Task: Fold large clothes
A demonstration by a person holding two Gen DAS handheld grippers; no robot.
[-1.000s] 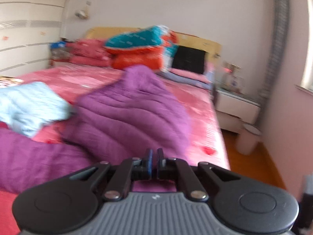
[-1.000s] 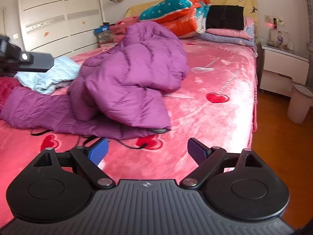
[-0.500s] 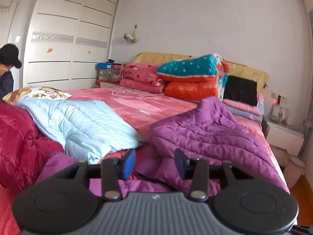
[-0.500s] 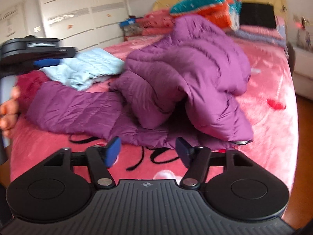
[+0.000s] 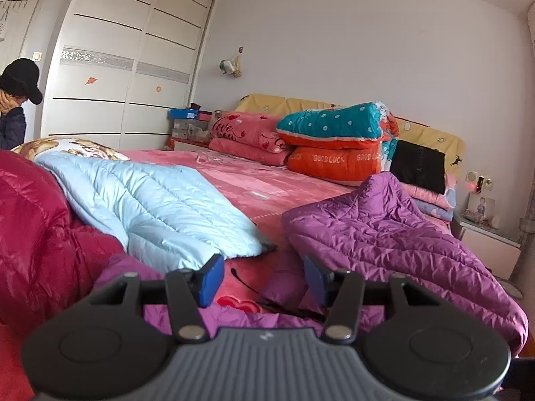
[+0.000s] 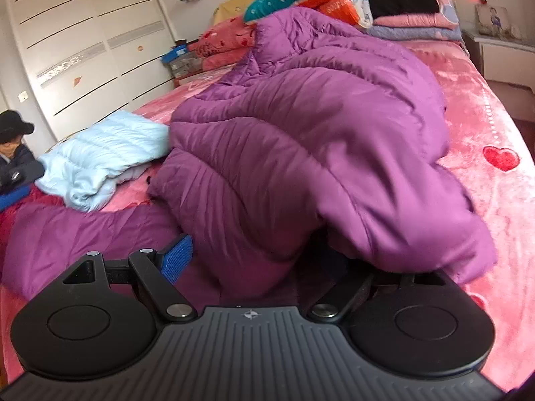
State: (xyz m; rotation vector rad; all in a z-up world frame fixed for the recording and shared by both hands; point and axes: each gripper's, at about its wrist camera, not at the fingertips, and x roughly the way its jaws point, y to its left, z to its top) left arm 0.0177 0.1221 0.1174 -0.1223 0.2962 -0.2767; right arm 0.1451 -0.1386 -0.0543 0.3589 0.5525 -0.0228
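Jacket (image 6: 317,140) lies bunched on bed (image 6: 485,107) — both grippers, left (image 5: 262,279) and right (image 6: 267,254), spread, empty; next, right pinches its hem.

Three padded jackets lay on the bed (image 5: 267,183): one purple jacket (image 6: 317,140), one light blue jacket (image 5: 150,214) and one dark red jacket (image 5: 36,234) at the near left. At the far end sat two pink pillows (image 5: 247,137), two quilt bundles (image 5: 337,140) and one black cushion (image 5: 418,167). One capped person (image 5: 16,100) stood at the far left, and one nightstand (image 5: 485,244) at the far right.
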